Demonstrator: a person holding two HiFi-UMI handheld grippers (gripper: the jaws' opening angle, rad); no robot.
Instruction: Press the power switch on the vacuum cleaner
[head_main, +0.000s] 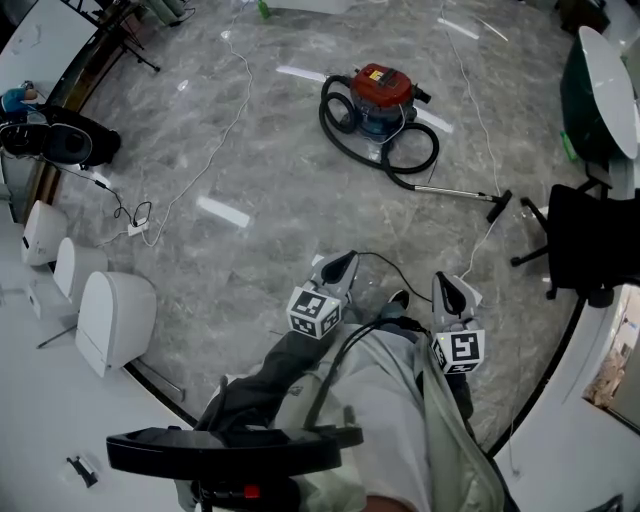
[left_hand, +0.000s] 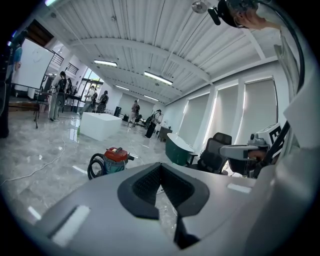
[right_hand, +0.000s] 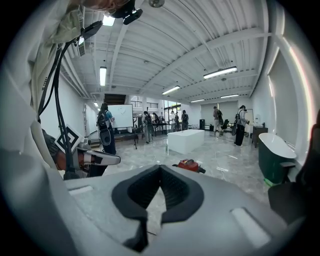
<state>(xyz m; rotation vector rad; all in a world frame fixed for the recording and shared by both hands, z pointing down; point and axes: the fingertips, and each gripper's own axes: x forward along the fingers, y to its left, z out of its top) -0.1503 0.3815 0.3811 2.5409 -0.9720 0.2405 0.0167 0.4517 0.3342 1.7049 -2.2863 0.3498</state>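
The vacuum cleaner (head_main: 380, 95) has a red lid and a teal body. It stands on the grey marble floor far ahead, with its black hose (head_main: 345, 140) looped round it and its wand (head_main: 455, 191) lying to the right. My left gripper (head_main: 345, 262) and right gripper (head_main: 447, 283) hang close to my body, well short of the vacuum. Both are shut and hold nothing. In the left gripper view the vacuum cleaner (left_hand: 112, 159) sits left of the shut left gripper (left_hand: 161, 167). The right gripper view has the vacuum cleaner (right_hand: 189, 164) just above the right gripper (right_hand: 160, 170).
A black office chair (head_main: 585, 245) and a dark green tub (head_main: 600, 90) stand at the right. White seats (head_main: 115, 320) line the left wall, near a power strip (head_main: 137, 228) with a white cable across the floor. A white block (right_hand: 186, 140) and several people stand far off.
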